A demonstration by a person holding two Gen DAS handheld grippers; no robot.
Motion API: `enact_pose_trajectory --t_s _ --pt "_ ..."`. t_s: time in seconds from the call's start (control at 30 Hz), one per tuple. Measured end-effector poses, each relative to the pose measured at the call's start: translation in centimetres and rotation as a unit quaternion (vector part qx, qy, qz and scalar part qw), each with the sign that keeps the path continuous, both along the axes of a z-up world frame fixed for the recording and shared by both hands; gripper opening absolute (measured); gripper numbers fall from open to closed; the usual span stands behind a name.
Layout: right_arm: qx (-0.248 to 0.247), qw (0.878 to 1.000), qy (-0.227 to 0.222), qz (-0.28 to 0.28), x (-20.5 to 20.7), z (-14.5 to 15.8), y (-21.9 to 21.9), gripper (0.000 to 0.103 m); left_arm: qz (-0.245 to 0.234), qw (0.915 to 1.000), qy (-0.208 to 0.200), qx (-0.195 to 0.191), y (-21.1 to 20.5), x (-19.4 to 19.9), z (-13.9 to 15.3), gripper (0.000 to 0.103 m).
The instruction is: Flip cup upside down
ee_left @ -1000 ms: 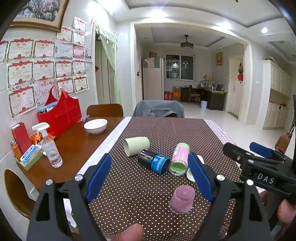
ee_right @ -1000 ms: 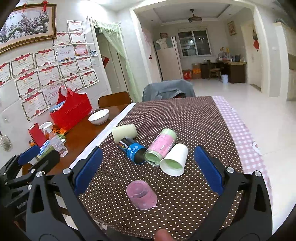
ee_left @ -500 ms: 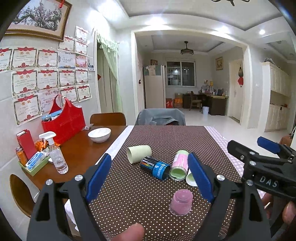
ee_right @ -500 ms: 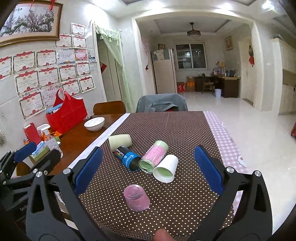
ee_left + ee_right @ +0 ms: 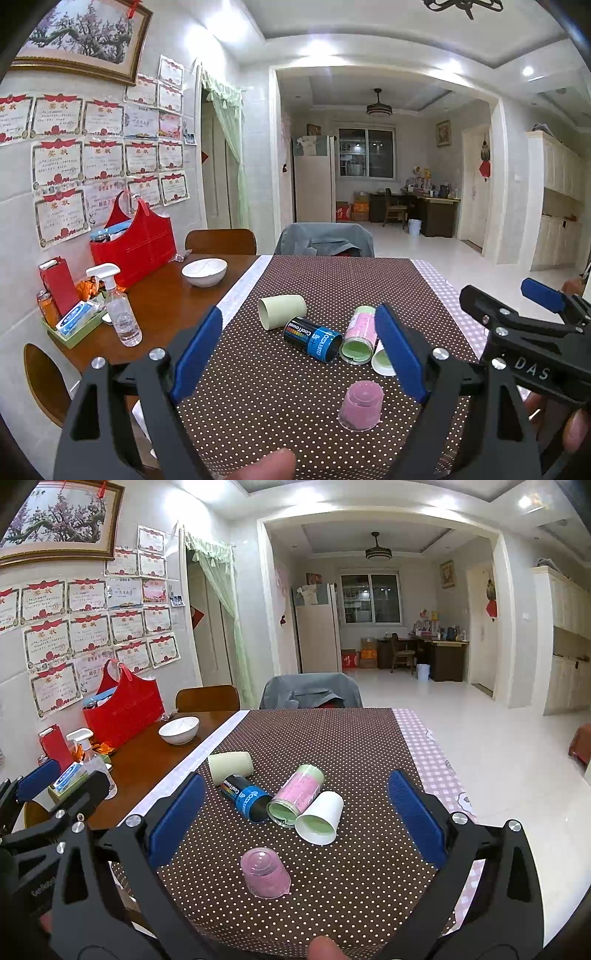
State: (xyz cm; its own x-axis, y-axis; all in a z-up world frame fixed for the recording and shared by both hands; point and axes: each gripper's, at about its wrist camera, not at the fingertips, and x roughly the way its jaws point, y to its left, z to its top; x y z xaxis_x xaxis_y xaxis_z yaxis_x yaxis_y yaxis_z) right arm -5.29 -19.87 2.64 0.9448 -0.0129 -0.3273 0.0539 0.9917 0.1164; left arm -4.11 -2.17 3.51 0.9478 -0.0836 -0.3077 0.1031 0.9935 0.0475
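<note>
On the dotted tablecloth [image 5: 332, 738], the pink cup [image 5: 265, 873] at lower centre already sits mouth-down between both wide-open, empty grippers [image 5: 291, 812] [image 5: 295, 350]; a careless regrasp could topple it.

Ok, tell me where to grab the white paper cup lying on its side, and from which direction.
Grip the white paper cup across its side wall, mid-body, coming down from above. It lies on its side, mouth toward the camera, with the pink canister tight against its left, so set the fingers carefully there.

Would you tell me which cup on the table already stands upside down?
The pink cup, nearest both grippers, stands mouth-down; the other four lie on their sides.
</note>
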Motion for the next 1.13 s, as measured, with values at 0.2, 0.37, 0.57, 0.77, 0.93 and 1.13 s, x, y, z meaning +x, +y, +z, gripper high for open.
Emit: enact_pose_trajectory --t_s 0.2,0.37,0.57,0.77,0.93,1.13 --pt "-0.001 1.0 0.0 0.0 -0.14 0.08 0.13 0.097 0.003 1.0 -0.002 0.001 0.05 0.04 0.19 0.083" --pt "-0.003 1.0 0.002 0.001 -0.16 0.09 0.29 0.097 0.008 1.0 -0.006 0.0 0.02 -0.13 0.35 0.091" --pt "0.0 1.0 0.005 0.005 -0.06 -0.03 0.28 0.097 0.01 0.9999 -0.008 -0.004 0.16 -0.09 0.49 0.091" --pt "0.004 1.0 0.012 0.008 0.3 -0.19 0.23 0.097 0.008 0.9999 -0.01 -0.005 0.29 0.1 0.47 0.094" --pt "0.005 1.0 0.011 0.005 0.28 -0.12 0.09 0.097 0.012 0.9998 -0.015 0.003 0.17 0.07 0.3 0.098" --pt "0.007 1.0 0.01 0.004 0.25 -0.08 0.05 0.097 0.015 0.9998 -0.014 0.007 0.18 0.14 0.29 0.099"
